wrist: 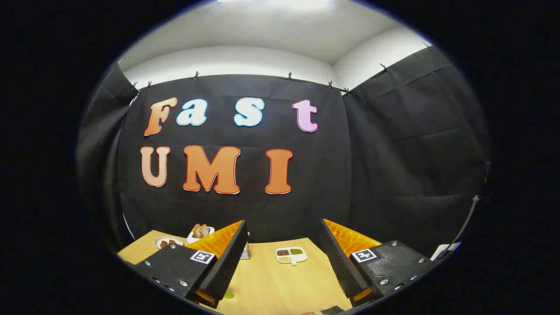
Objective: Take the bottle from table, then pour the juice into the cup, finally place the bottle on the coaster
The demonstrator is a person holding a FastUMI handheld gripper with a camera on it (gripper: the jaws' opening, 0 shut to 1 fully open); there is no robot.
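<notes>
1. The wooden table point(271, 284) runs ahead of me to its far edge at the booth's wall.
2. My gripper point(282, 258) is spread wide above it, nothing between the fingers.
3. A white bowl of bread point(200, 232) sits at the far left edge, a small plate point(168, 242) beside it.
4. A divided dish point(291, 255) lies near the far edge, beyond the fingers.
5. I cannot tell where the bottle is; something small and green point(228, 295) peeks out by my left finger.

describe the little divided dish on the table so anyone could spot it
On the wooden table, look beyond the open tongs, toward the black cloth wall. The white divided dish lies there alone, between the fingers, with dark, green and pale fillings in separate compartments, unlike the bread bowl.
</notes>
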